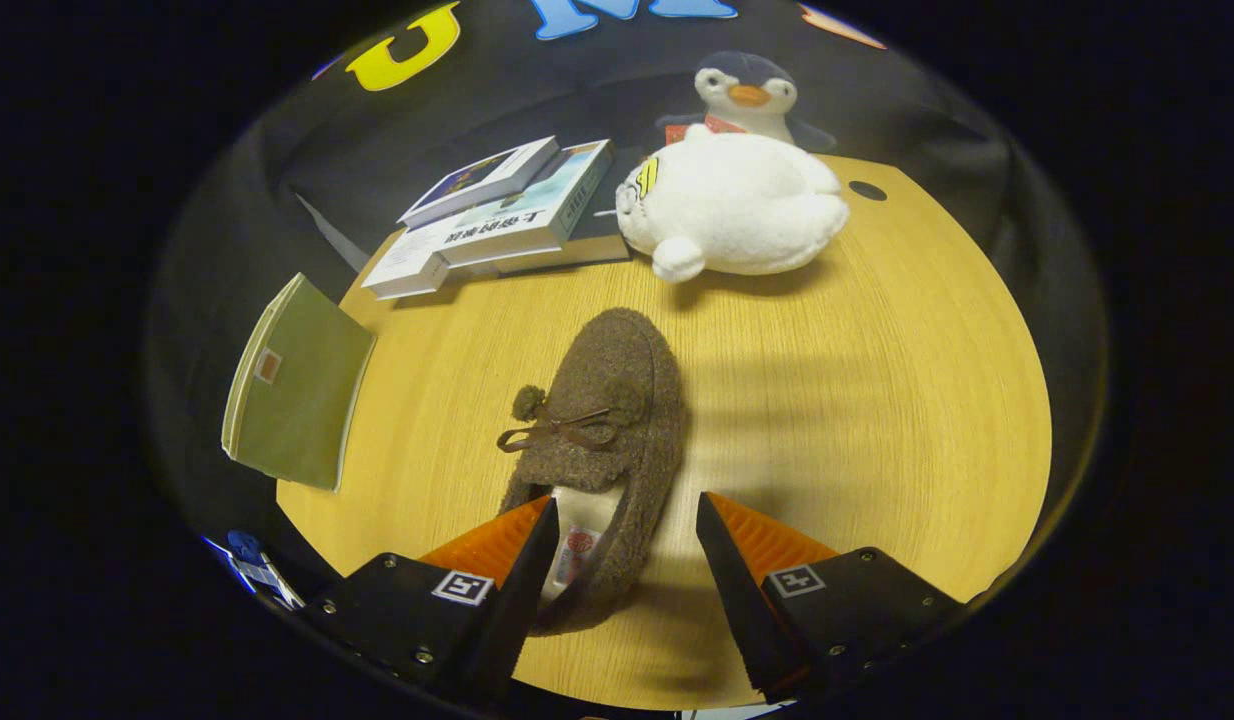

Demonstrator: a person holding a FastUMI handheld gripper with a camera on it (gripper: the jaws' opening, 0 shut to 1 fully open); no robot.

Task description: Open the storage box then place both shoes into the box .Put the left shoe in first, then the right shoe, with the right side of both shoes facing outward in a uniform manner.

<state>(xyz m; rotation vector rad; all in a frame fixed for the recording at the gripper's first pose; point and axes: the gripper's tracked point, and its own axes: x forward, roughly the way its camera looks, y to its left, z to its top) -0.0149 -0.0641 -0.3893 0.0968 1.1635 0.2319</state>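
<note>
While the claw stands open over the table, its two fingers straddle the heel end of a brown fuzzy shoe, whose toe points away, beyond the fingertips. One finger sits over the shoe's opening and the other hangs apart from its outer side, so nothing is pressed yet. A stack of books and a white plush toy lie well beyond the shoe, with a penguin toy behind them; a green notebook overhangs the table edge off to one side. The likely trouble is a shallow pinch: the soft, floppy collar may fold or slide out as the claw closes, letting the shoe droop or twist so its side faces wrongly for boxing.
</note>
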